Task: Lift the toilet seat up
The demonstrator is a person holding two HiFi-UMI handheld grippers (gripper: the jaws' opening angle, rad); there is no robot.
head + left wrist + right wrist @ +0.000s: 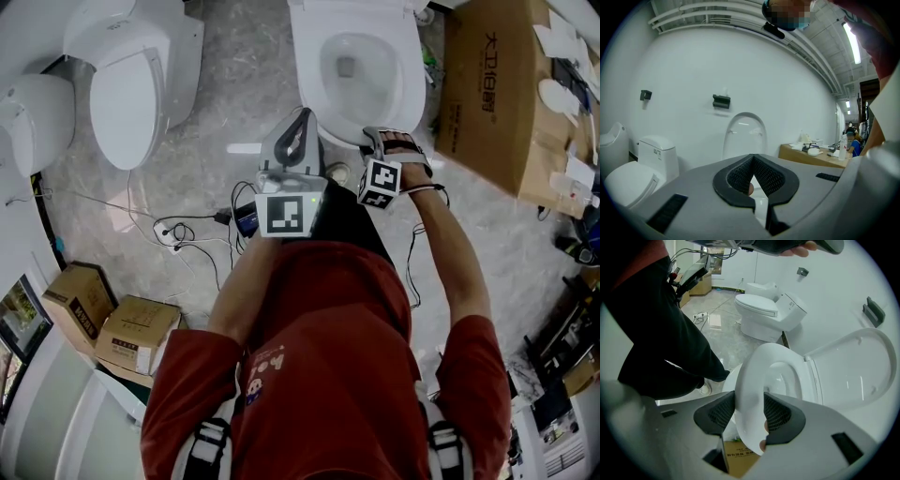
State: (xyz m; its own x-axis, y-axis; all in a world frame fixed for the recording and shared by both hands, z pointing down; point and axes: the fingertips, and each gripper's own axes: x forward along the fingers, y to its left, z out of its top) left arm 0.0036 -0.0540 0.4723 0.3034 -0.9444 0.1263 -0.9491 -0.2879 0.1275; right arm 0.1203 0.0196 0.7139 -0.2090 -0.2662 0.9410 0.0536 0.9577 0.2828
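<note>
**A:** Head view first: where are your tongs?

**B:** Both at the toilet's (314, 66) front rim. My right gripper (386, 142) points down at it, and my left gripper (298, 136) is just beside.

**A:** Left gripper view?

**B:** Jaws pressed together on nothing, facing the upright lid (745, 133).

**A:** Right gripper view?

**B:** Pinching the toilet seat (754, 380) at its front edge, tilted off the bowl. Mid-lift, I'd judge. Next I must swing it back against the lid without slipping.

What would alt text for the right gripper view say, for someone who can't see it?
The right gripper clamps the front rim of a white toilet seat, which is tilted partway up. The lid stands open behind; another toilet sits farther back.
</note>
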